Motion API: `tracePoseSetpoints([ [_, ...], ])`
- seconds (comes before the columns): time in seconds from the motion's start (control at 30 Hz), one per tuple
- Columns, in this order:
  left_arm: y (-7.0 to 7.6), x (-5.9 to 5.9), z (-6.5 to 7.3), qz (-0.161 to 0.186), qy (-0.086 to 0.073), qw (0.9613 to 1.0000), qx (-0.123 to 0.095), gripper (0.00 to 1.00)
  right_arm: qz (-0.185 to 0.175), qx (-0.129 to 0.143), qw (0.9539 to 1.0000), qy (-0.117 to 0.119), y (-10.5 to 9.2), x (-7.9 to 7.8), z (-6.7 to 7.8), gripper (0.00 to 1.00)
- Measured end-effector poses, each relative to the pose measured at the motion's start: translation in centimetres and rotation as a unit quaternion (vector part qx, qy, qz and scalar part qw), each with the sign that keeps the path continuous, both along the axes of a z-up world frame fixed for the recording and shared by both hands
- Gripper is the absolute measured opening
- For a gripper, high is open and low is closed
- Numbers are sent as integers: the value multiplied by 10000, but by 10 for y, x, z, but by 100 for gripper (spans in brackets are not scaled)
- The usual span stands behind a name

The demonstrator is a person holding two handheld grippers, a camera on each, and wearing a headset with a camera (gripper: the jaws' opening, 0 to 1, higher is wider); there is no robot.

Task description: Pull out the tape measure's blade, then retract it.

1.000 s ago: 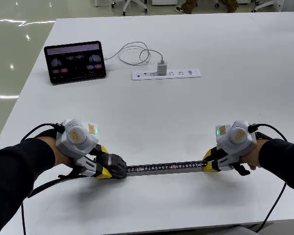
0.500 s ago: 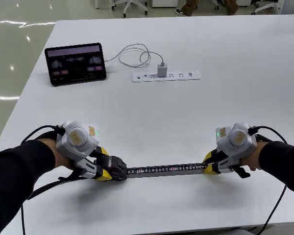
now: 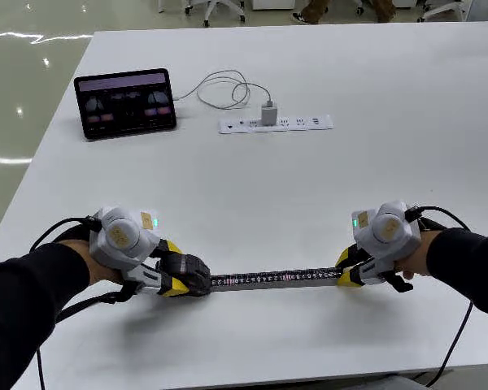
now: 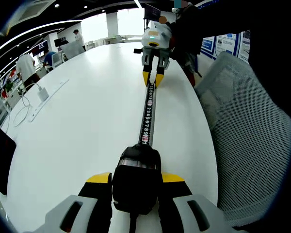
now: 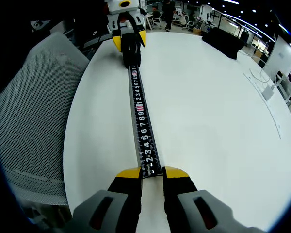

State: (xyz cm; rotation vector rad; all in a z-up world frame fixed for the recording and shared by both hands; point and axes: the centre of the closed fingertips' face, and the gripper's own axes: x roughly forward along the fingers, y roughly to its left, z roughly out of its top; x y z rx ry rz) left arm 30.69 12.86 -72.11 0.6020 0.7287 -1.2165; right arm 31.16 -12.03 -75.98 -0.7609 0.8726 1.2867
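Left gripper (image 4: 135, 177) clamps the tape measure case (image 3: 191, 275); right gripper (image 5: 152, 174) pinches the blade (image 5: 139, 104) at its tip, stretched between them along the near edge of the tabletop (image 3: 309, 187). If that thin pinch slips, the spring may whip the blade back uncontrolled.

Seen from the head view, the numerals on the blade (image 3: 272, 279) are too small to read, and its tip is hidden inside the right claw (image 3: 345, 271). The left claw (image 3: 174, 270) covers the rear of the tape measure's case (image 3: 193, 275) (the tablet (image 3: 126, 102) screen is equally illegible).
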Motion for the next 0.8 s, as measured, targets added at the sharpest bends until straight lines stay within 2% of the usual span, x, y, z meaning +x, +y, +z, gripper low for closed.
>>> tracePoseSetpoints([
  [0.07, 0, 0, 0, 46, 65, 10000, 40, 33, -27, -9, 10000, 22, 0, 0, 0, 12],
  [0.1, 2, 0, -1, 131, 158, 9998, 86, 34, -36, -10, 10000, 30, 0, 0, 0, 12],
  [0.17, 6, 4, -4, 196, 122, 9995, 219, 39, -71, 0, 10000, 39, 0, 0, 0, 13],
  [0.3, 14, 6, -7, 424, 261, 9979, 424, 47, -91, 11, 9999, 66, 2, -2, 1, 16],
  [0.4, 14, 8, -5, 479, 297, 9975, 417, 60, -114, 5, 9999, 85, 2, -2, 1, 19],
  [0.5, 15, 9, -2, 551, 293, 9970, 461, 63, -145, -19, 9998, 97, 0, -1, 1, 22],
  [0.6, 14, 8, -2, 576, 326, 9967, 468, 67, -184, -51, 9998, 95, -1, 0, 1, 27],
  [0.67, 12, 5, 0, 547, 296, 9968, 492, 74, -156, -125, 9998, 57, -3, 1, 0, 36],
  [0.73, 10, 3, 0, 613, 407, 9964, 431, 89, -260, -210, 9994, 67, -6, 2, -1, 49],
  [0.8, 8, 0, -1, 685, 534, 9955, 379, 95, -240, -186, 9995, 87, -6, 1, 1, 49],
])
